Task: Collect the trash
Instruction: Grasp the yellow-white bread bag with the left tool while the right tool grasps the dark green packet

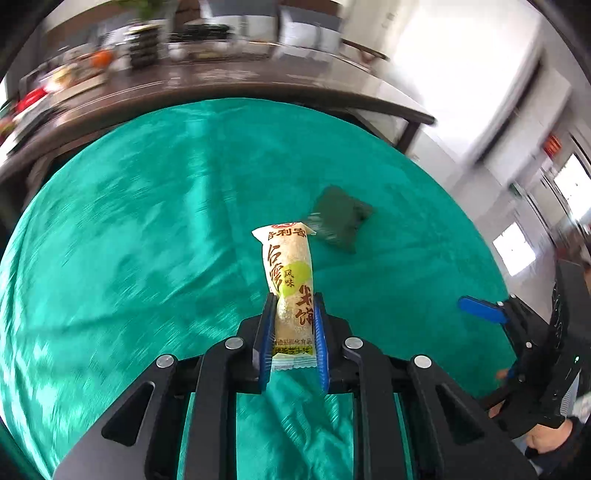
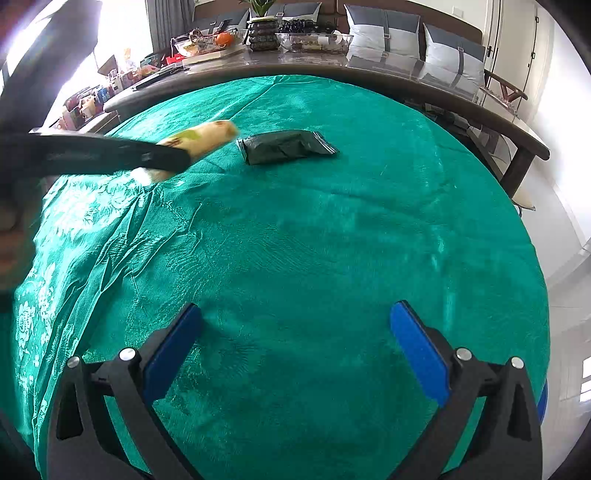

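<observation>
My left gripper [image 1: 293,301] is shut on a cream and yellow snack packet [image 1: 290,273] with Chinese print, held above the green tablecloth [image 1: 129,240]. The packet also shows blurred in the right wrist view [image 2: 201,138], sticking out past the left gripper's black body [image 2: 96,153]. A dark green wrapper [image 1: 341,218] lies flat on the cloth just beyond the packet's tip; it also shows in the right wrist view [image 2: 286,146]. My right gripper [image 2: 295,317] is open and empty over the near part of the cloth. Its blue pad and black frame show at the right in the left wrist view [image 1: 480,308].
A dark curved table [image 2: 369,72] runs behind the green cloth, with a plant pot [image 2: 263,33], clear trays and an orange fruit [image 2: 224,38] on it. Grey cushions [image 2: 384,35] stand behind it. A hand [image 1: 546,437] holds the right gripper.
</observation>
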A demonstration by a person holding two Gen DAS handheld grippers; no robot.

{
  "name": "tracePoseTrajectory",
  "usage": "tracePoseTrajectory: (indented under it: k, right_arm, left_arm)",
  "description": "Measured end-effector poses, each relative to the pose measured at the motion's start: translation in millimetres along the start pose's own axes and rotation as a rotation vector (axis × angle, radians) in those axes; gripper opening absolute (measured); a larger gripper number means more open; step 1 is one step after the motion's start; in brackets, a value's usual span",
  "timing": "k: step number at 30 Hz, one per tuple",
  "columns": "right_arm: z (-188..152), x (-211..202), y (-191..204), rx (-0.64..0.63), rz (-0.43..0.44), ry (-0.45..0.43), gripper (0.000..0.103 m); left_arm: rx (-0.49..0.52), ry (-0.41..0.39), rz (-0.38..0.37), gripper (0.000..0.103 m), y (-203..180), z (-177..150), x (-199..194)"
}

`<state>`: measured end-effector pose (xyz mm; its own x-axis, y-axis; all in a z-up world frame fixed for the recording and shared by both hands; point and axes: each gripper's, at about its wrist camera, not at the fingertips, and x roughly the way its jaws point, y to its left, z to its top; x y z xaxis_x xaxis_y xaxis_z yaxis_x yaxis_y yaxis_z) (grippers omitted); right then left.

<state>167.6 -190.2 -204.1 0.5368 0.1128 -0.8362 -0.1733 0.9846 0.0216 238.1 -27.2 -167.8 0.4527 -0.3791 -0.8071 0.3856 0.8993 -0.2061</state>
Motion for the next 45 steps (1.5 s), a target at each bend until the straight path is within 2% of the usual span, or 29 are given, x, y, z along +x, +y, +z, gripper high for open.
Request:
tracePoseTrajectory:
  k: [3, 7, 9, 13, 14, 17, 20, 21, 22, 23, 24, 28, 31, 34, 36, 38, 40, 42, 43, 44, 45]
  right_arm:
    - [0, 0, -1, 0.004, 0.002, -0.001, 0.099]
    - [17, 1, -6, 0.141, 0.034, 0.038, 0.099]
    - [38, 7, -8, 0.236, 0.092, 0.052, 0.099]
    - [85, 38, -9, 0.414, 0.102, 0.091, 0.098]
    - [96, 49, -8, 0.464, 0.081, 0.093, 0.099]
    - [119, 64, -4, 0.509, -0.008, 0.071, 0.098]
    - [132, 79, 11, 0.431, -0.135, 0.077, 0.097]
    - [132, 81, 19, 0.37, -0.206, 0.068, 0.086]
    - [130, 79, 23, 0.332, -0.217, 0.038, 0.081]
    - [126, 75, 25, 0.301, -0.202, 0.0, 0.061]
    - [122, 72, 25, 0.27, -0.194, -0.014, 0.047]
    - [94, 51, 14, 0.147, -0.113, -0.023, 0.045]
    - [57, 24, -12, 0.069, -0.023, -0.025, 0.045]
    - [21, -4, -33, 0.005, 0.069, -0.022, 0.045]
    - [2, -14, -41, -0.032, 0.058, -0.022, 0.046]
    - [-8, -20, -50, -0.025, 0.071, -0.029, 0.046]
    - [-9, -20, -54, -0.001, 0.044, -0.044, 0.049]
    - [-6, -17, -53, 0.026, 0.06, -0.041, 0.066]
    - [-4, -16, -52, 0.028, 0.063, -0.04, 0.071]
    - [-4, -13, -51, 0.029, 0.058, -0.028, 0.081]
    - [-2, -11, -46, 0.007, 0.04, -0.021, 0.083]
  left_arm:
    - [-0.064, -0.071, 0.111, 0.018, 13, -18, -19]
    - [-0.18, -0.128, 0.145, 0.018, 40, -35, -31]
    - [-0.189, -0.137, 0.162, 0.018, 45, -37, -29]
    - [-0.187, -0.151, 0.166, 0.018, 52, -41, -31]
    - [-0.18, -0.152, 0.174, 0.018, 51, -43, -29]
    - [-0.158, -0.137, 0.182, 0.018, 48, -53, -23]
    - [-0.138, -0.139, 0.18, 0.019, 47, -56, -23]
    - [-0.137, -0.144, 0.174, 0.019, 47, -56, -24]
    - [-0.139, -0.143, 0.172, 0.019, 47, -57, -24]
    - [-0.143, -0.141, 0.164, 0.019, 47, -58, -24]
    - [-0.15, -0.137, 0.147, 0.019, 48, -58, -25]
    - [-0.135, -0.138, 0.093, 0.019, 33, -62, -31]
    - [-0.138, -0.132, 0.013, 0.019, 15, -61, -33]
    - [-0.111, -0.127, -0.025, 0.019, -14, -59, -31]
    - [-0.08, -0.118, -0.023, 0.019, -36, -58, -23]
    - [-0.055, -0.105, -0.009, 0.02, -53, -57, -14]
    - [-0.035, -0.102, 0.017, 0.02, -64, -54, -5]
    - [-0.017, -0.096, 0.059, 0.036, -68, -53, 2]
    - [-0.024, -0.09, 0.078, 0.062, -67, -52, 4]
    - [-0.037, -0.092, 0.094, 0.079, -65, -53, 4]
    - [-0.053, -0.102, 0.11, 0.081, -62, -55, 3]
